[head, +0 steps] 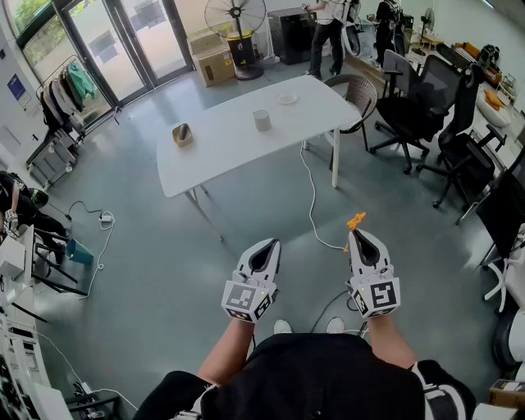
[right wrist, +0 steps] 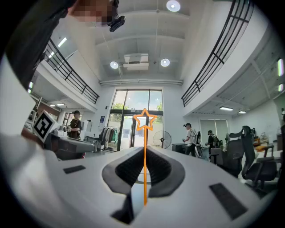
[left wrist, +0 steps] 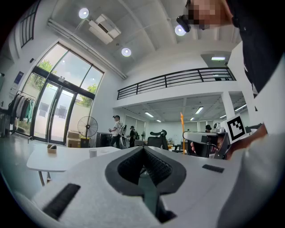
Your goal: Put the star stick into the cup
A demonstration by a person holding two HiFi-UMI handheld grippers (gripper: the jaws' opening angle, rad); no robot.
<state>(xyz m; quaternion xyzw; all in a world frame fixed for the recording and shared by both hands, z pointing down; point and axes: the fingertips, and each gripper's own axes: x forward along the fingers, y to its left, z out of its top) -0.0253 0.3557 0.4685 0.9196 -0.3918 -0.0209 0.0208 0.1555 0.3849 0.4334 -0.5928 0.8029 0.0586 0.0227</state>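
Big open office, grey floor, white table (head: 238, 135) way out at 12 o'clock, pedestal fan (head: 235, 18) beyond it. White cup (head: 262, 120) upright near the table's middle, small tan object (head: 182, 134) off at the cup's 9 o'clock. Down close: right gripper (head: 363, 238) clamped tight on the orange star stick (right wrist: 144, 147), star end poking out past the tips, well apart from the cup. Left gripper (head: 266, 246) at its 9 o'clock, pinched closed on nothing.

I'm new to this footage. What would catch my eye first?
The orange star stick is pinched in the right tool, its star poking out past the jaws. Ahead, a white table carries the cup; the left tool is shut on nothing.
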